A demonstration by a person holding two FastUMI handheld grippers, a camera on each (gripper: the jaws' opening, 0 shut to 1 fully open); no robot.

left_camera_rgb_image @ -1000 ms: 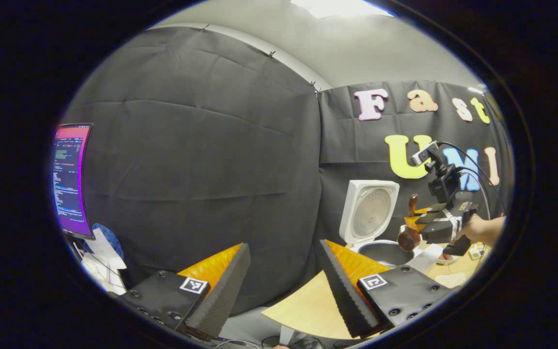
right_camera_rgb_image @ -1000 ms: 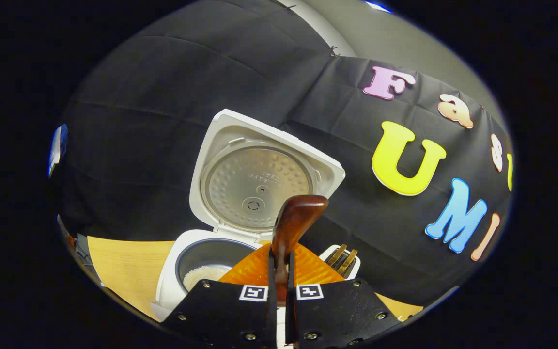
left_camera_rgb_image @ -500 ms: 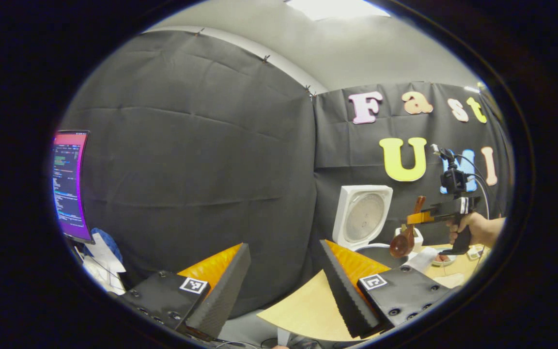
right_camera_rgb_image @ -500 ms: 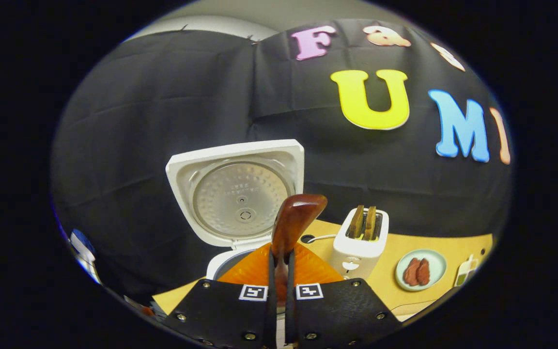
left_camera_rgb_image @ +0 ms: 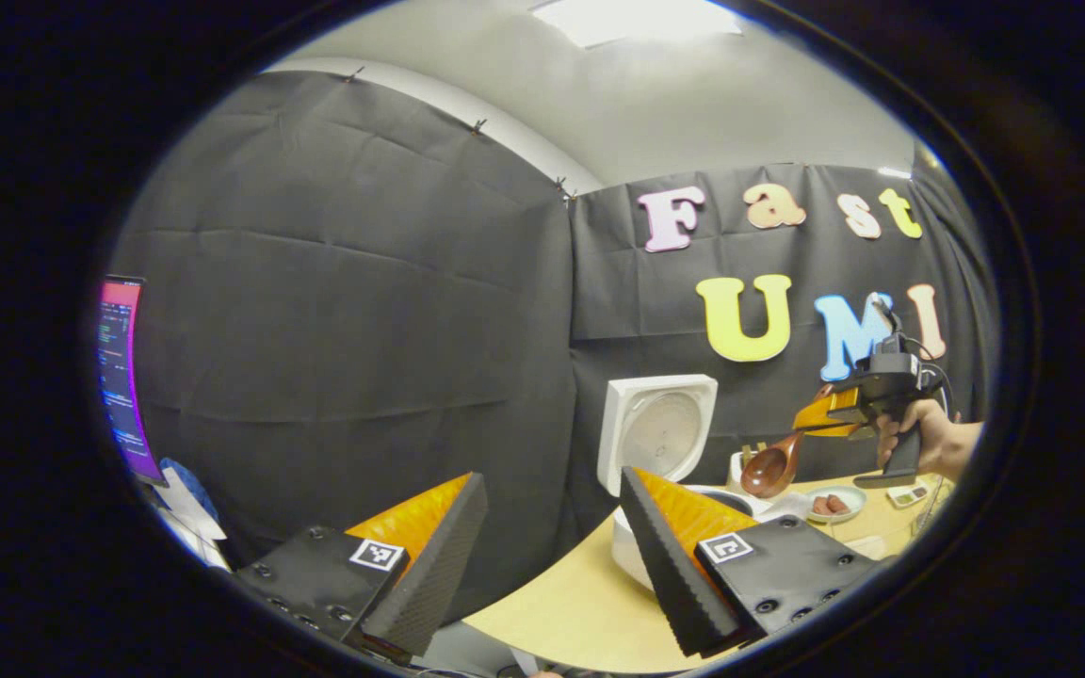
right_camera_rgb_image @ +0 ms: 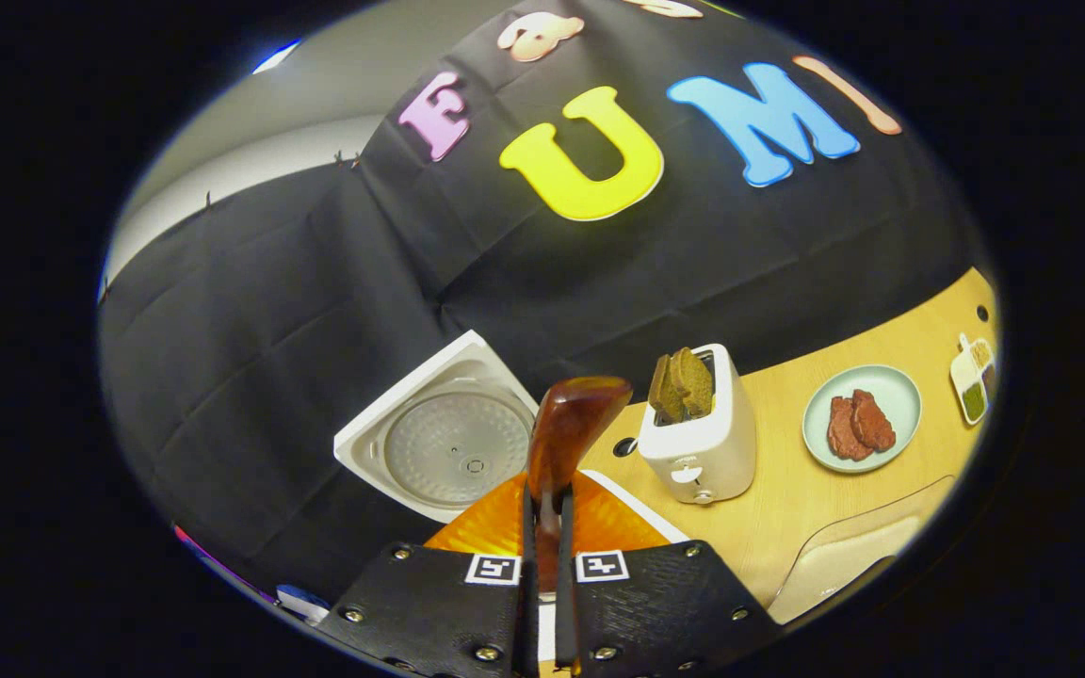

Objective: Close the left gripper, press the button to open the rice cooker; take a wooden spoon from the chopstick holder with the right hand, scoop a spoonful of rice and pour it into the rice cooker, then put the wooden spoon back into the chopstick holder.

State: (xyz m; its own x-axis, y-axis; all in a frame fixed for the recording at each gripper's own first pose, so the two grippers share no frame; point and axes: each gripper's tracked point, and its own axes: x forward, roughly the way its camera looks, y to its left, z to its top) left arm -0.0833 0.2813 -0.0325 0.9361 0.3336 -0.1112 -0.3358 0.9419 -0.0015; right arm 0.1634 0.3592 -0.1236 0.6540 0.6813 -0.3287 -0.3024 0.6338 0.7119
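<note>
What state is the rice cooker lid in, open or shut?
Open: the lid stands raised, its round inner plate facing out above the rice cooker.

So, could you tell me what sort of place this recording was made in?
Probably a mock kitchen in a recording booth, not a real home: an open rice cooker, a toaster and a plate of meat sit on a wooden table against black cloth.

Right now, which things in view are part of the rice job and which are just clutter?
Job:
- rice cooker, lid up
- wooden spoon, clamped in the right gripper
- left gripper, open, holding nothing

Clutter:
- toaster with toast
- plate of meat
- condiment dish
- monitor
</note>
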